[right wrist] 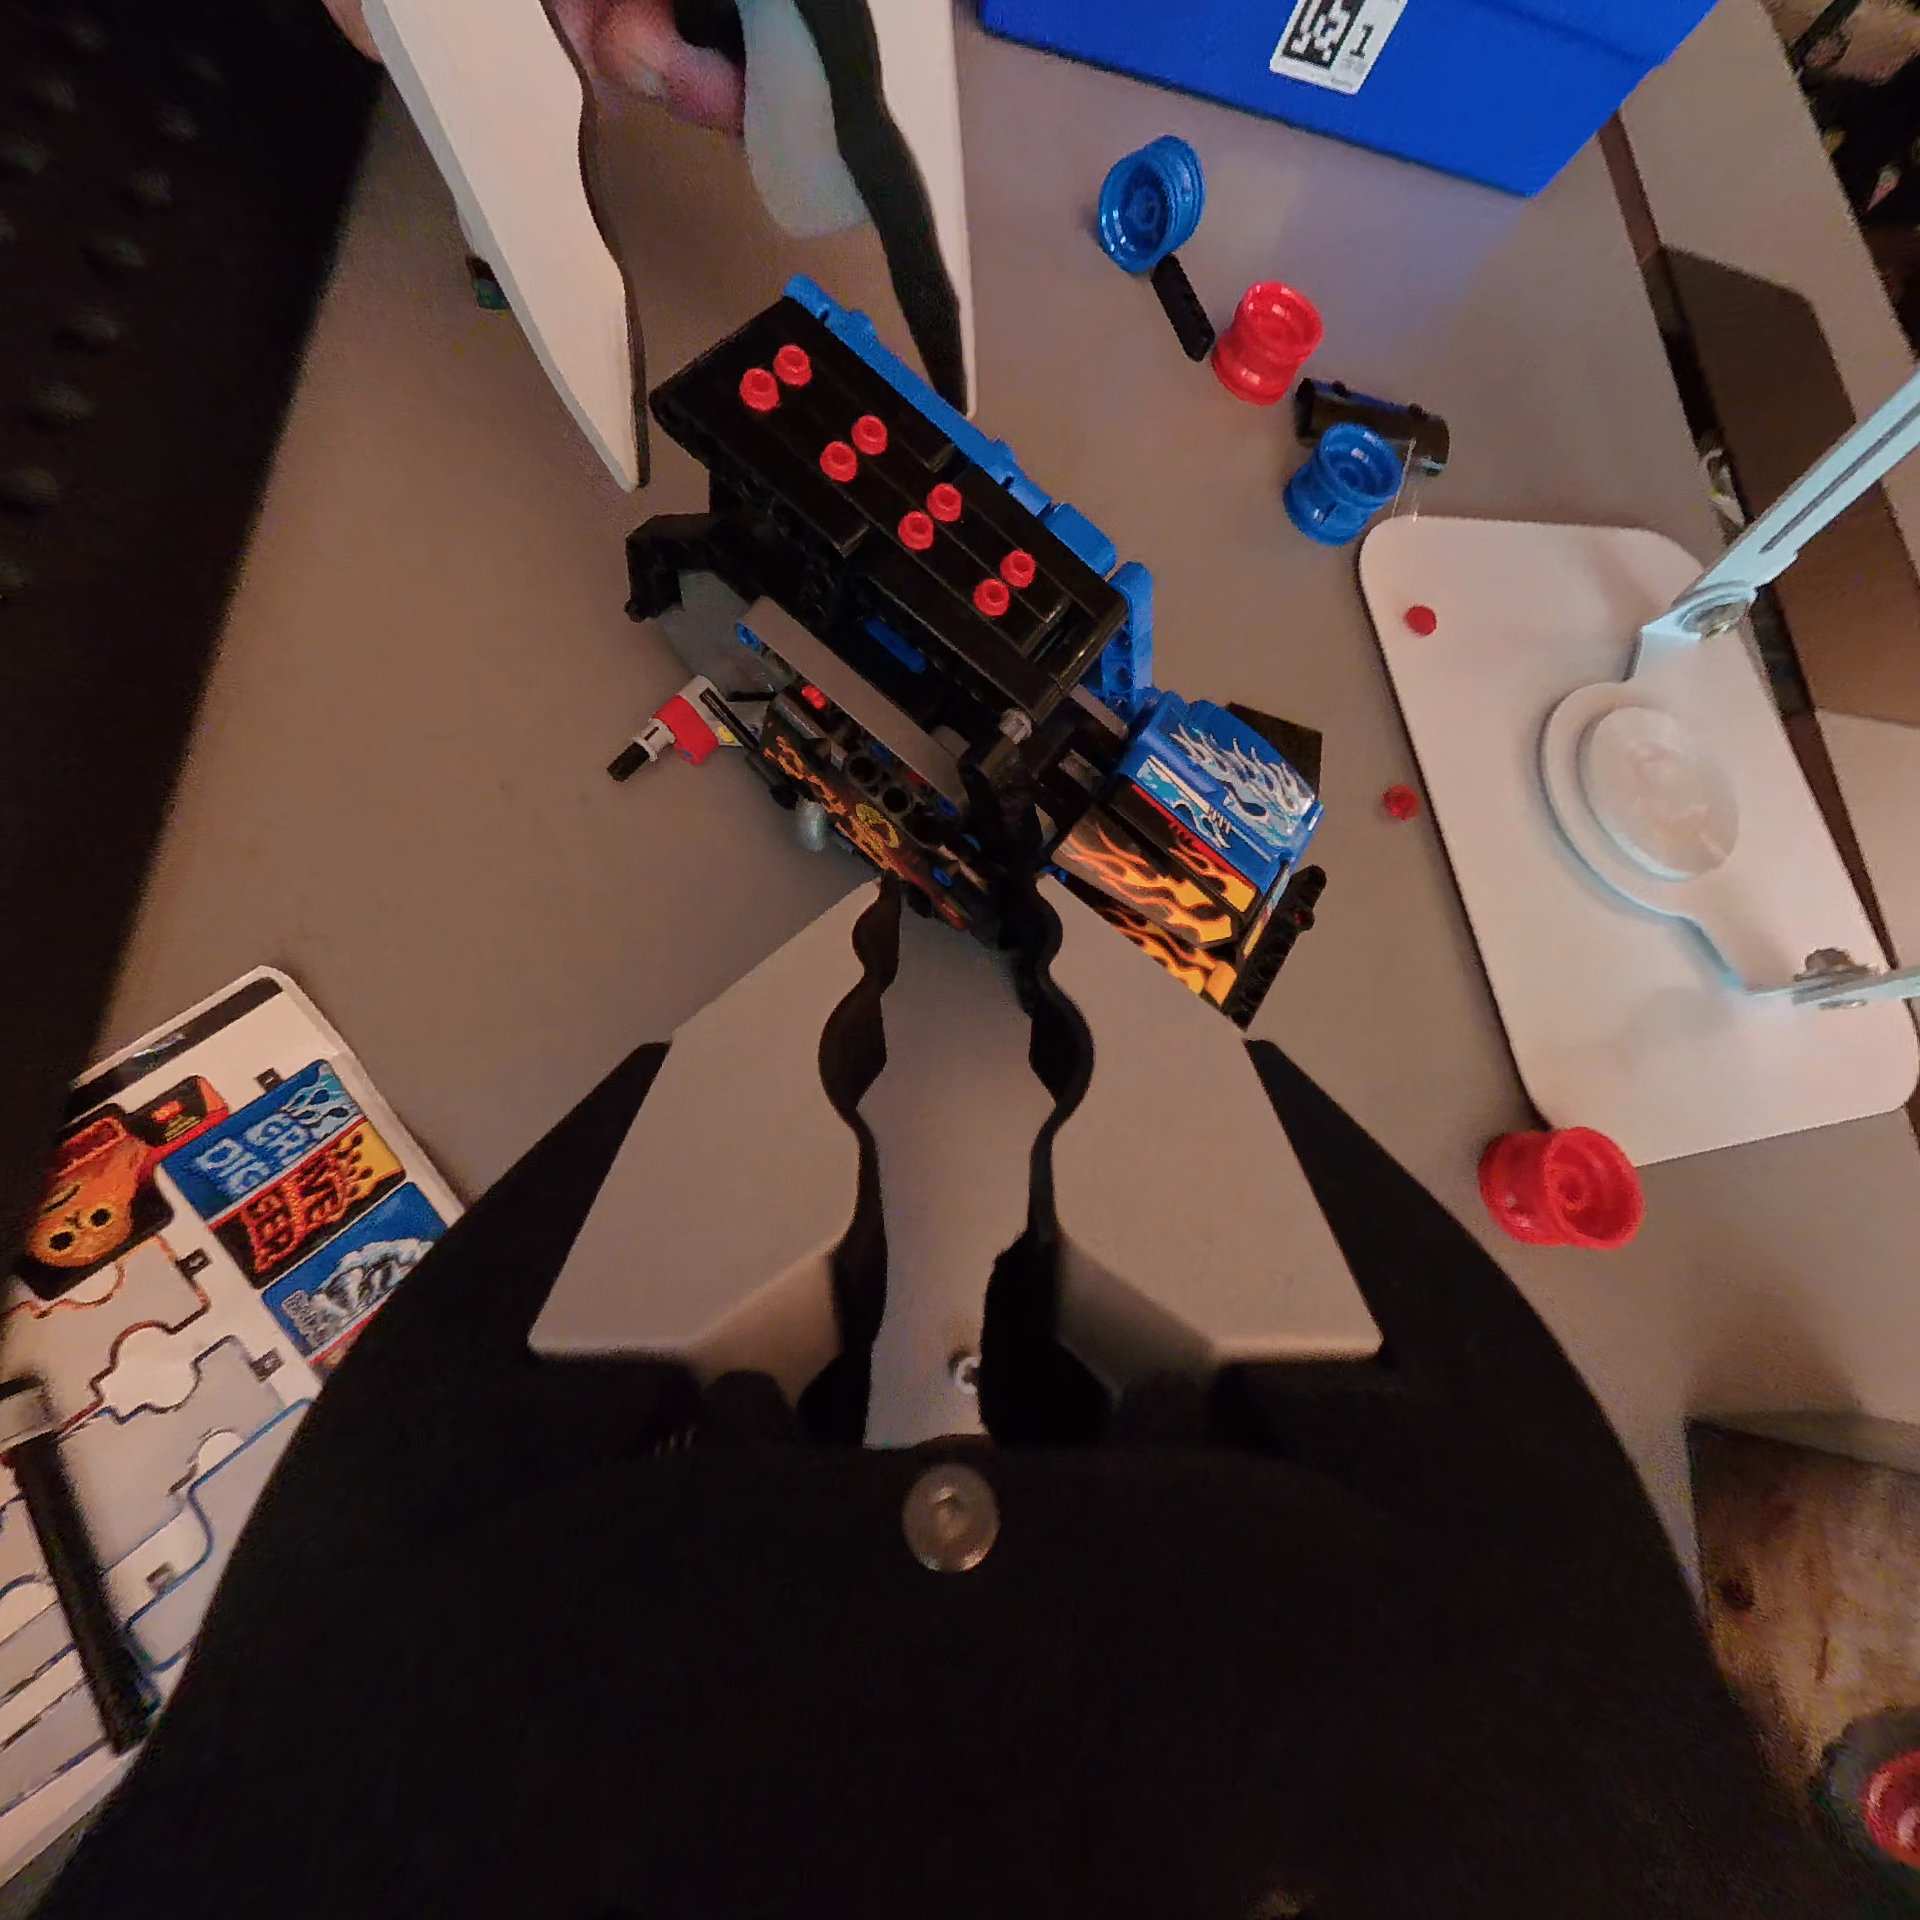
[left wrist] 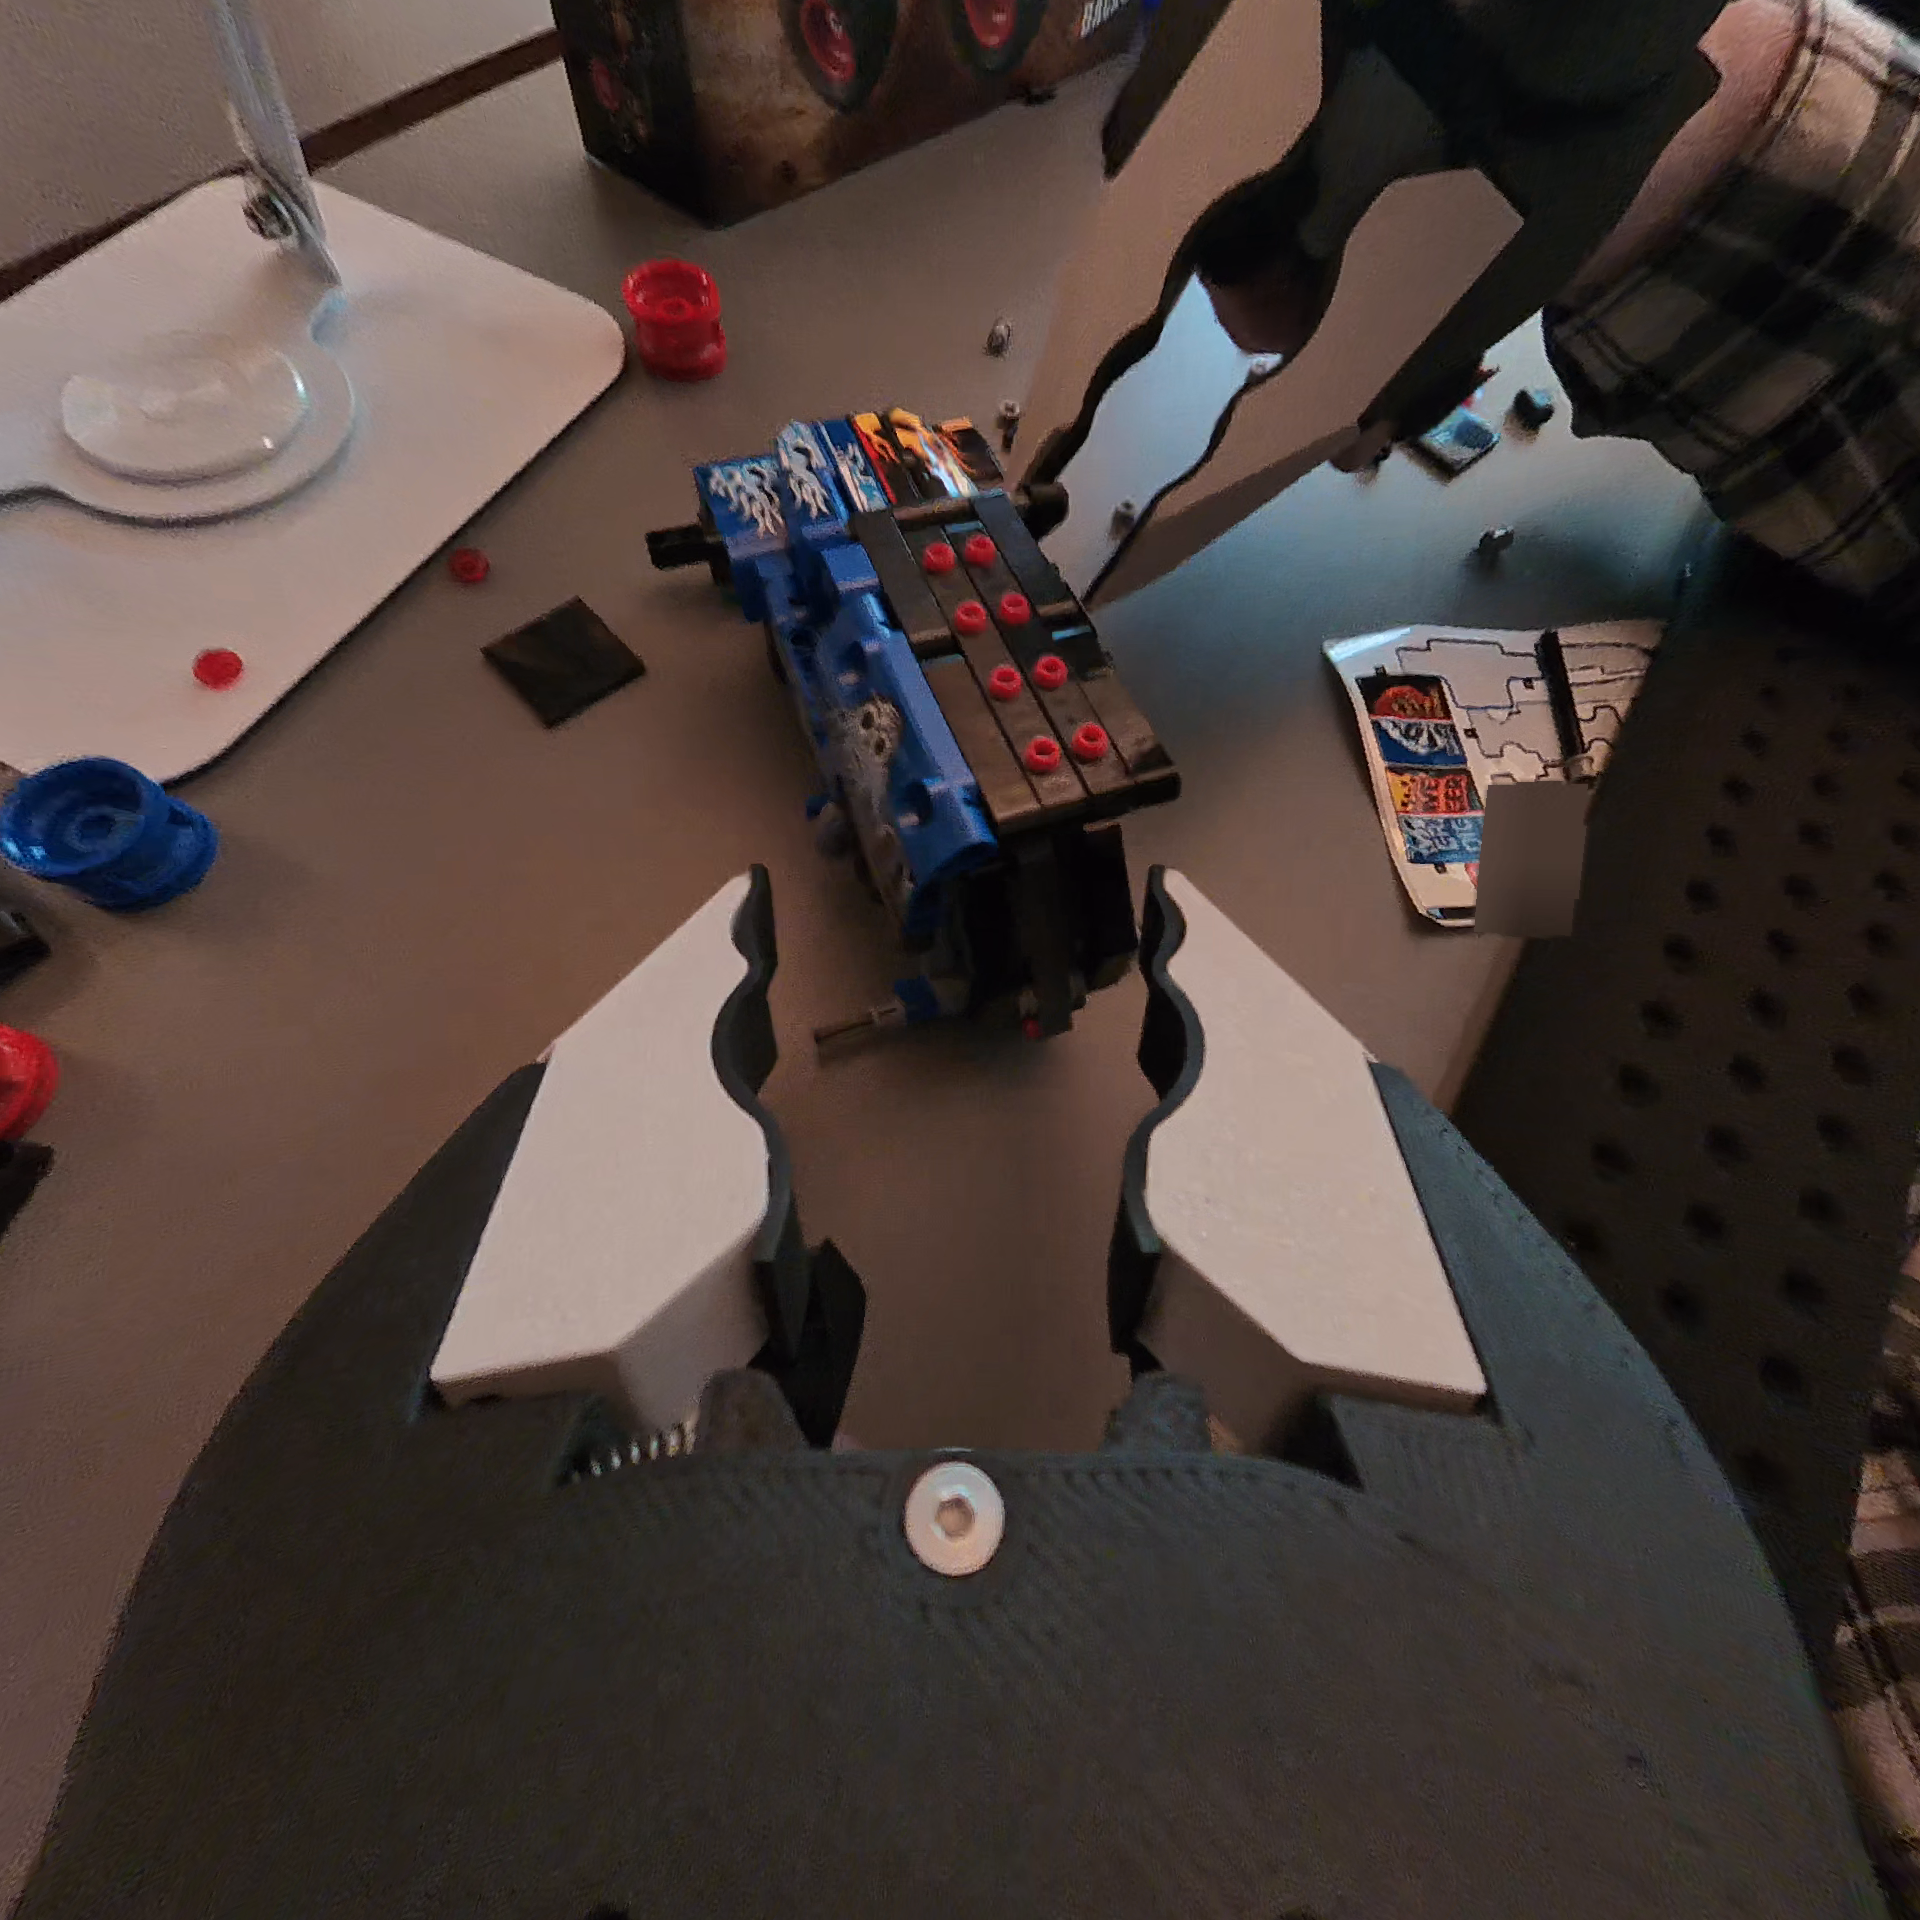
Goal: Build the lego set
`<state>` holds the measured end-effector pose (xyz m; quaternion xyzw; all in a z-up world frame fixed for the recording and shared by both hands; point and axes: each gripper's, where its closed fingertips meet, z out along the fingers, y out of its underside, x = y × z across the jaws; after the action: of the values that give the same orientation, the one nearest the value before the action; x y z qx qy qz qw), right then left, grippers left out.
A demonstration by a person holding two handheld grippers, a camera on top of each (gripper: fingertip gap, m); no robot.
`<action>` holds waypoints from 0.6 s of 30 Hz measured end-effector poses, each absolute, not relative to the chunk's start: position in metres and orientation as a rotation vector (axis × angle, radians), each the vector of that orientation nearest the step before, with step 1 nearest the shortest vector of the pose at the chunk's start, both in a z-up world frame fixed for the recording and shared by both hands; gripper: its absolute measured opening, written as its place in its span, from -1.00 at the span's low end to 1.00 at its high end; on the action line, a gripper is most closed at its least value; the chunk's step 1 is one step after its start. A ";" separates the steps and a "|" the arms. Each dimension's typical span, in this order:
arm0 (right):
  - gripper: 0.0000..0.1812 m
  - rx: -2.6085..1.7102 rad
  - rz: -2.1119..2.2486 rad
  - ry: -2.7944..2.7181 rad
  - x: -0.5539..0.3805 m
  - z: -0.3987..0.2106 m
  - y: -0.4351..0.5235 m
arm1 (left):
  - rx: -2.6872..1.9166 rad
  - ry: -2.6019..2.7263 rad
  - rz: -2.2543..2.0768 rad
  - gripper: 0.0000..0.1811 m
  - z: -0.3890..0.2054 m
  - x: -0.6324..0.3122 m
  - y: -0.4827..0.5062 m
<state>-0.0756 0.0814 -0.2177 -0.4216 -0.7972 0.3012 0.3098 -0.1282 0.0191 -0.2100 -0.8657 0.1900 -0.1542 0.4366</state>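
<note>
Grey table (left wrist: 364,935): left gripper (left wrist: 956,894) spread; right gripper (right wrist: 961,914) pinches the lego model (right wrist: 935,582) (contact partly hidden).

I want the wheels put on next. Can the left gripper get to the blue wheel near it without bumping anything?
Probably yes. The left gripper is open and holds nothing, and the blue wheel lies off to its left on bare table, apart from the lego model. It would have to swing left first.

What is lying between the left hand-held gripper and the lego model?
Nothing: in the left wrist view only bare grey table separates the open left hand-held gripper from the lego model.
</note>
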 end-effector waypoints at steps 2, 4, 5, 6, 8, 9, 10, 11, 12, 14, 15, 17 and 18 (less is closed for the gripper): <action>-0.77 -1.144 0.799 -2.114 -0.073 -0.218 0.082 | -2.128 0.520 -0.435 -0.19 -0.206 -0.123 0.023; -0.78 -1.179 0.805 -2.116 -0.069 -0.217 0.084 | -2.126 0.549 -0.448 -0.17 -0.207 -0.120 0.028; -0.78 -1.197 0.806 -2.115 -0.067 -0.217 0.086 | -2.118 0.569 -0.476 -0.15 -0.205 -0.117 0.028; -0.78 -1.206 0.803 -2.115 -0.065 -0.217 0.087 | -2.111 0.571 -0.494 -0.14 -0.201 -0.117 0.031; -0.82 -1.214 0.803 -2.111 -0.063 -0.216 0.088 | -2.063 0.564 -0.562 -0.16 -0.185 -0.116 0.039; -0.85 -1.228 0.819 -2.103 -0.064 -0.216 0.087 | -2.053 0.557 -0.614 -0.16 -0.180 -0.114 0.043; -0.87 -1.244 0.830 -2.093 -0.065 -0.216 0.088 | -2.053 0.554 -0.655 -0.15 -0.177 -0.113 0.048; -0.86 -1.246 0.837 -2.088 -0.066 -0.216 0.088 | -2.059 0.558 -0.690 -0.15 -0.177 -0.112 0.052; -0.85 -1.248 0.850 -2.087 -0.065 -0.215 0.087 | -2.080 0.558 -0.726 -0.13 -0.180 -0.110 0.057; -0.87 -1.246 0.863 -2.074 -0.063 -0.211 0.087 | -2.118 0.556 -0.761 -0.13 -0.188 -0.108 0.066; -0.86 -1.245 0.858 -2.072 -0.061 -0.209 0.087 | -2.143 0.572 -0.779 -0.14 -0.194 -0.105 0.068; -0.89 -1.243 0.783 -2.085 -0.056 -0.211 0.092 | -2.168 0.576 -0.783 -0.14 -0.202 -0.100 0.073; -0.93 -1.240 0.755 -2.100 -0.054 -0.215 0.092 | -2.166 0.576 -0.820 -0.22 -0.201 -0.097 0.072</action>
<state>-0.0540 0.0924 -0.2147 -0.4648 -0.7871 0.2831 0.2903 -0.0967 0.0720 -0.2013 -0.8437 0.2244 -0.3192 0.3686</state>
